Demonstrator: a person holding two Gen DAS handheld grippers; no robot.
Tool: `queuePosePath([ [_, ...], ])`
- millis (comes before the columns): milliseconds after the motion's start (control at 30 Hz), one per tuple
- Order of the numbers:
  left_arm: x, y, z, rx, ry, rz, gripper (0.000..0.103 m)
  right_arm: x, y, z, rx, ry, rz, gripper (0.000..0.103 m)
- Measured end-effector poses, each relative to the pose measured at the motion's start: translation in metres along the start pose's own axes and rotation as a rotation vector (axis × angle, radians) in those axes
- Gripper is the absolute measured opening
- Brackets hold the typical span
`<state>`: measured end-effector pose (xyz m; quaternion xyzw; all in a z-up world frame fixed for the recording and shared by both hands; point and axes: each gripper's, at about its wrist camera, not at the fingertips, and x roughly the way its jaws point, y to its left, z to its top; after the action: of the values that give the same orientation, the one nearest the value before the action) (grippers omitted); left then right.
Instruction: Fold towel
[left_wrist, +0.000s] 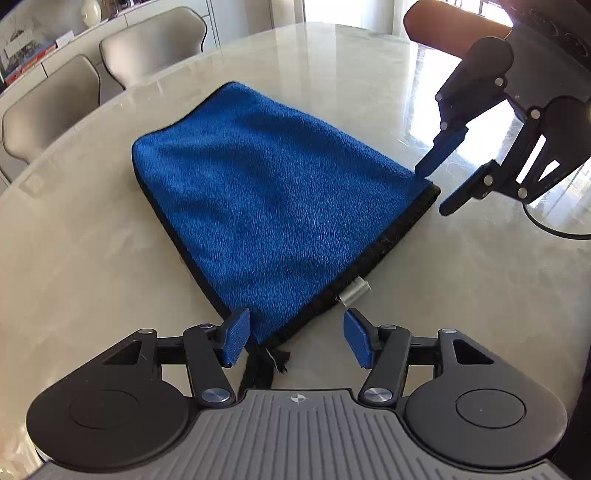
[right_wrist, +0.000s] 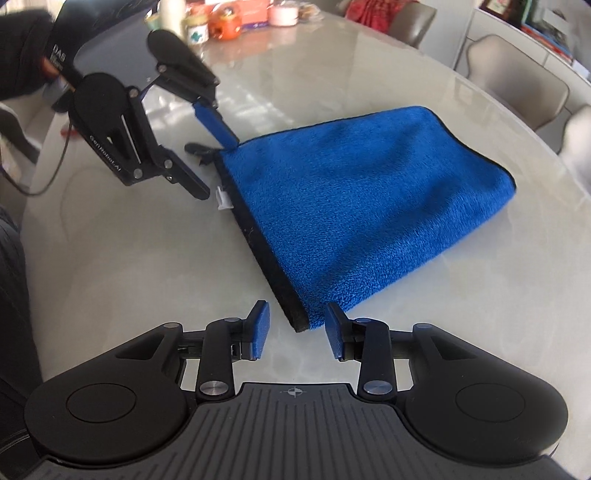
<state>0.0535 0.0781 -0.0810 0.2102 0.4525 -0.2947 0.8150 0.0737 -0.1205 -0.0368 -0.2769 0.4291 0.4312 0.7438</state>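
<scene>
My left gripper (left_wrist: 295, 341) is spread wide at one near corner of the blue towel (left_wrist: 273, 184), holding nothing. My right gripper (right_wrist: 297, 336) is spread too, its fingers either side of the other near corner. The towel lies already folded over on the marble table (left_wrist: 92, 258), its black-trimmed edge running between my two tools and its length stretching away from both. Each corner sits equally close, so both pinch together.

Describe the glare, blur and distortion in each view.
Left wrist view: window glare washes the table at upper right, fisheye bends its edge, the towel is sharp. Right wrist view: the left tongs and far clutter are softly blurred.
</scene>
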Motion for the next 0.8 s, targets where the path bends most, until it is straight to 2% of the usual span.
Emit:
queuePosePath([
  [133, 0.002, 0.001, 0.004, 0.012, 0.009, -0.007, 0.06, 0.006, -0.004, -0.001, 0.074, 0.012, -0.005, 0.035],
  [233, -0.003, -0.002, 0.008, 0.046, -0.014, -0.003, 0.059, 0.005, -0.013, -0.003, 0.165, 0.002, 0.003, 0.023],
  [267, -0.007, -0.005, 0.011, 0.059, -0.039, -0.022, 0.059, 0.001, -0.021, -0.003, 0.224, -0.017, 0.032, 0.015],
  [300, -0.007, -0.006, 0.011, 0.064, -0.049, -0.033, 0.059, -0.002, -0.028, -0.004, 0.283, -0.036, 0.061, 0.012],
  [367, -0.006, -0.009, 0.016, 0.081, -0.048, -0.06, 0.059, -0.007, -0.041, -0.005, 0.382, -0.071, 0.103, 0.009],
  [500, 0.001, -0.011, 0.019, 0.104, -0.027, -0.054, 0.059, -0.017, -0.066, -0.003, 0.537, -0.15, 0.138, 0.009],
  [667, 0.007, -0.016, 0.019, 0.171, -0.008, -0.029, 0.061, -0.013, -0.076, 0.002, 0.554, -0.153, 0.131, 0.009],
  [800, 0.009, -0.011, 0.022, 0.141, -0.018, -0.017, 0.057, -0.017, -0.075, 0.0, 0.556, -0.156, 0.152, 0.009],
])
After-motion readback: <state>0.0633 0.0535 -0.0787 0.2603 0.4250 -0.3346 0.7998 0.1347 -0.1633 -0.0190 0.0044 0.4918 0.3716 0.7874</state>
